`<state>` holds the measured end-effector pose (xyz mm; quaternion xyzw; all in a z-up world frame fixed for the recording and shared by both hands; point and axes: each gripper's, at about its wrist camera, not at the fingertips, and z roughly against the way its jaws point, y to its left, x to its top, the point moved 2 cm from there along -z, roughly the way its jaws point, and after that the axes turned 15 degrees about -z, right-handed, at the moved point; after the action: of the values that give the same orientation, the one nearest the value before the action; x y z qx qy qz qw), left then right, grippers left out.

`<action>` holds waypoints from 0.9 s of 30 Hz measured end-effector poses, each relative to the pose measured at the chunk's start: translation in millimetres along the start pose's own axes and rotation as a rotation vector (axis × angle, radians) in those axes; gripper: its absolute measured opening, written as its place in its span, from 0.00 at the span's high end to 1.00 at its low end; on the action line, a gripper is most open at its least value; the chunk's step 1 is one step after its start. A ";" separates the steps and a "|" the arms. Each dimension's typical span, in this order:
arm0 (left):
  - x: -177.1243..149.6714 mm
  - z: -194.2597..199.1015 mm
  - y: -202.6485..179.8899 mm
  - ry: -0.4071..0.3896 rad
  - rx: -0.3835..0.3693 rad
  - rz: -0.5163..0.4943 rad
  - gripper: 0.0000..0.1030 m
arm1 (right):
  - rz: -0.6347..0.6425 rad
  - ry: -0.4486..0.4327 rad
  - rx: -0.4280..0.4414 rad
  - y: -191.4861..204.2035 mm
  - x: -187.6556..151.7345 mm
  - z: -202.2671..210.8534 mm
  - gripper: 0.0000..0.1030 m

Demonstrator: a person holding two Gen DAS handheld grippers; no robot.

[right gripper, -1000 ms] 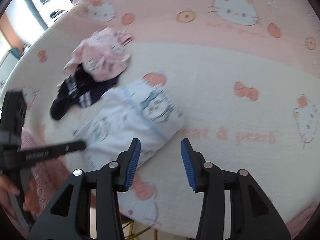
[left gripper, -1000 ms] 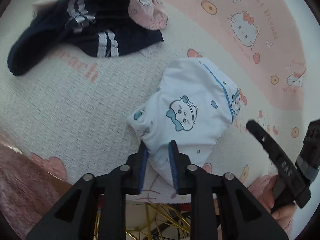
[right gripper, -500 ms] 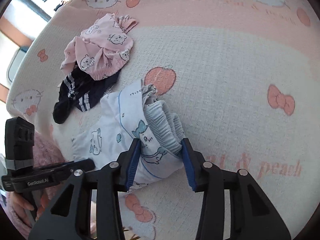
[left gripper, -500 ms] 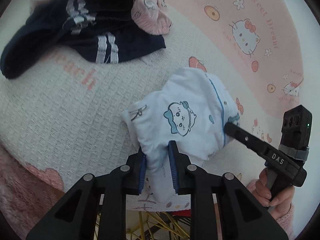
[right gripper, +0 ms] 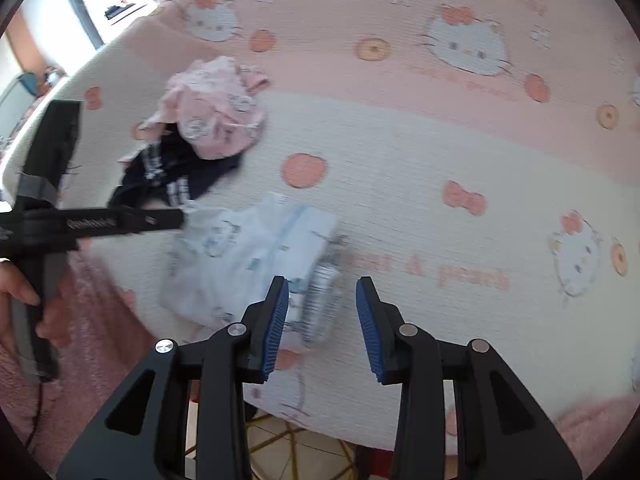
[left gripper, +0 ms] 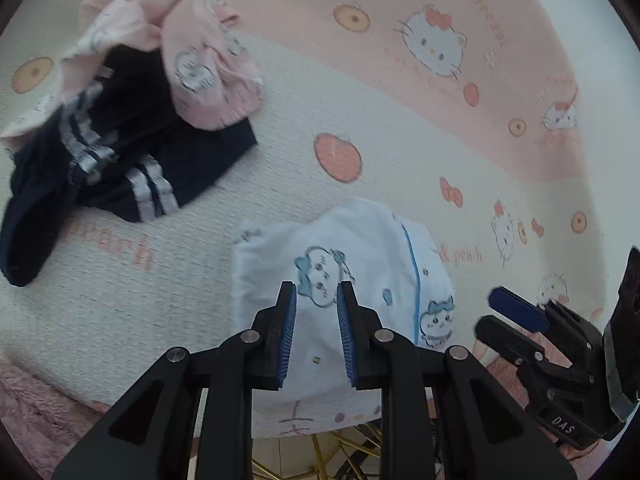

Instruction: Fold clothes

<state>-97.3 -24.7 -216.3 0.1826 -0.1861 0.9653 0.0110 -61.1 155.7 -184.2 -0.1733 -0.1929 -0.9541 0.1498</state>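
Pink-and-cream cartoon-cat cloth point(left gripper: 400, 128) is covering the whole table, and three garments are lying on it. Just ahead of the left gripper point(left gripper: 316, 304), whose blue-padded jaws are standing a little apart with nothing between them, the white cartoon-print garment with blue piping point(left gripper: 360, 264) is sitting as a compact folded bundle. The right gripper point(right gripper: 322, 300) is hovering with its jaws spread wide and empty, the bundle's gathered elastic edge point(right gripper: 324, 292) showing in the gap beyond them. By the look of it, one piece is lying folded. Up and to the left of both pairs of jaws, well apart from the bundle, the crumpled navy garment with white stripes point(left gripper: 120, 160) is sprawling loose, and the rumpled pink printed garment point(left gripper: 192, 52) is heaped partly on top of it. So the count is reading one folded and two loose, and I would judge those two are what is left to fold.
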 end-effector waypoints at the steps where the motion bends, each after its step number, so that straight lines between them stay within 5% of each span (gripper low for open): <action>1: -6.3 -11.4 -3.5 0.028 0.010 -0.004 0.78 | 0.043 -0.004 -0.022 7.1 0.4 -4.5 0.64; 4: -19.8 -24.7 -4.8 0.071 0.084 -0.044 0.78 | 0.136 0.074 -0.150 18.8 -4.9 -43.1 0.64; 8: -24.4 -10.8 6.5 0.078 0.206 -0.048 0.77 | 0.174 0.033 -0.207 4.0 -11.4 -53.8 0.62; 9: -26.2 -7.0 11.0 0.075 0.234 -0.039 0.71 | 0.168 0.030 -0.197 -0.5 -10.9 -52.2 0.61; 10: -28.0 -3.2 15.5 0.071 0.262 -0.031 0.55 | 0.143 0.024 -0.190 -4.9 -7.9 -47.8 0.59; 11: -29.9 0.5 20.0 0.067 0.290 -0.022 0.55 | 0.117 0.019 -0.183 -9.4 -4.9 -43.5 0.59; 15: -29.4 9.5 19.8 -0.013 0.218 -0.004 0.55 | 0.074 -0.126 -0.141 -5.6 7.0 -9.1 0.56; 17: -27.9 0.8 14.4 -0.009 0.203 -0.032 0.55 | 0.061 -0.117 -0.146 -4.9 7.9 -14.5 0.48; 20: -32.1 -17.4 16.6 0.088 0.265 -0.055 0.50 | 0.078 -0.048 -0.212 -10.7 -0.8 -41.5 0.48; 24: -33.7 -0.6 31.0 0.052 0.325 0.018 0.50 | 0.015 -0.068 -0.202 -22.7 0.1 -32.6 0.47; 27: -33.9 5.3 43.4 0.000 0.182 0.126 0.50 | -0.024 -0.077 -0.173 -28.2 6.2 -20.0 0.47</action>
<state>-67.8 -65.4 -239.2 0.1709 -0.1086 0.9771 -0.0663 -82.0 170.8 -208.0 -0.2197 -0.1177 -0.9616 0.1151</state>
